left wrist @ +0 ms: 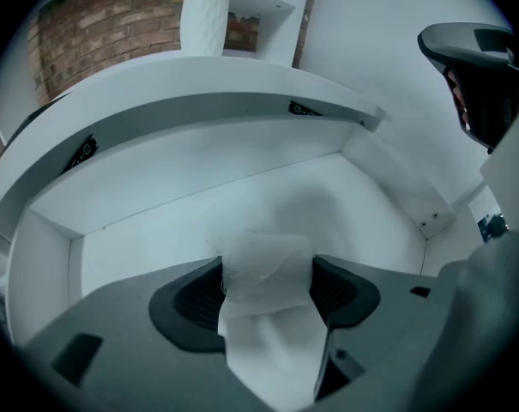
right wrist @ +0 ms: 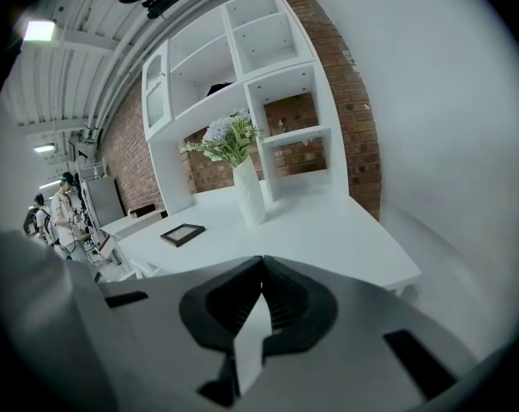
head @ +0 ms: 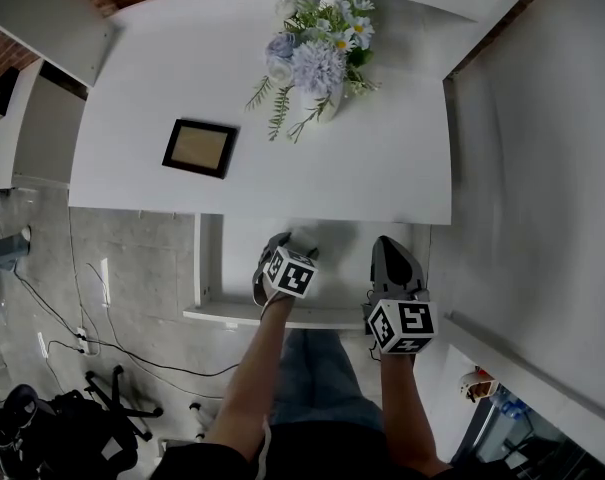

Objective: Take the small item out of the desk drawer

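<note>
A: Left gripper (left wrist: 266, 281), jaw state?

B: The jaws stand wide, but they are not empty. A pale, translucent small item (left wrist: 263, 254) fills the gap, and its edges meet both pads. Logged as held.

A: Where is the item?

B: It is inside the open drawer (head: 207, 268), held between the left jaws over the white drawer floor. The drawer's back wall is behind it and the tabletop (head: 382, 158) edge is overhead. What the item is made of cannot be told. It looks crumpled.

A: Right gripper (right wrist: 261, 269)?

B: The jaws are closed tip to tip with nothing between them. In the head view this gripper sits at the drawer's right end, beside the left one and apart from it. Its own view looks out over the tabletop.

A: What is on the tabletop?

B: A white vase (head: 322, 103) with pale blue and white flowers (head: 317, 48) stands upright toward the back. A dark picture frame (head: 199, 148) lies flat to its left, well apart from it. A white shelf unit (right wrist: 242, 67) stands behind them against a brick wall.
</note>
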`<move>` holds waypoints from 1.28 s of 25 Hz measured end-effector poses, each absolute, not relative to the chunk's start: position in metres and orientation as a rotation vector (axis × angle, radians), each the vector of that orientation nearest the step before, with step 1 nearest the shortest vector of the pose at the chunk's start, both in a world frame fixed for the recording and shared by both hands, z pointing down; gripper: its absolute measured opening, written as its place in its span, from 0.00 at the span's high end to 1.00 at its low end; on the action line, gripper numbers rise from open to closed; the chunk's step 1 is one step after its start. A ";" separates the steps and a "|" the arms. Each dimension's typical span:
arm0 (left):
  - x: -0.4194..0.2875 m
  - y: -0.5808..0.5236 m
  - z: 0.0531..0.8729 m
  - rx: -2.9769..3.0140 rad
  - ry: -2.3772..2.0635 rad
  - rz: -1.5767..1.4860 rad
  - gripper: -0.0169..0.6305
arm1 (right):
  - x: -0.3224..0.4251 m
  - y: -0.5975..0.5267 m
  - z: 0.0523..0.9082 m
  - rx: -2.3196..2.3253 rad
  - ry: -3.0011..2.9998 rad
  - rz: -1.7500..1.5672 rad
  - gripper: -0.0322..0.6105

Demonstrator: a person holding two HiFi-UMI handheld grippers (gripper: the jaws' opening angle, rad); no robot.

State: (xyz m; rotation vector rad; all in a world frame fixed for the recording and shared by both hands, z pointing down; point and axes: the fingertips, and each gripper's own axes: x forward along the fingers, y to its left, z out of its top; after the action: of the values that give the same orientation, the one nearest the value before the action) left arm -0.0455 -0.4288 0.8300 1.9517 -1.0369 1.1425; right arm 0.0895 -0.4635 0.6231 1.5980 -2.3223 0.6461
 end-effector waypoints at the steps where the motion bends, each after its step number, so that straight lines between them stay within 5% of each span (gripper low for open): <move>1: -0.046 -0.429 0.830 1.955 -1.032 1.147 0.52 | 0.090 -0.463 0.623 1.597 -2.321 0.646 0.95; 11: -0.035 -0.424 0.767 2.085 -1.047 0.994 0.53 | 0.090 -0.463 0.605 1.621 -2.349 0.602 0.95; 32: -0.086 -0.438 0.400 2.587 -1.785 0.026 0.53 | 0.090 -0.444 0.421 1.822 -2.634 0.187 0.95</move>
State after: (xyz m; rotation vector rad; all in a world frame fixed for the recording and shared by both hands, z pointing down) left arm -0.0864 -0.4382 0.4001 2.5873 -1.7855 0.0256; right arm 0.0902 -0.4444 0.4206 1.8222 -2.6340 0.1868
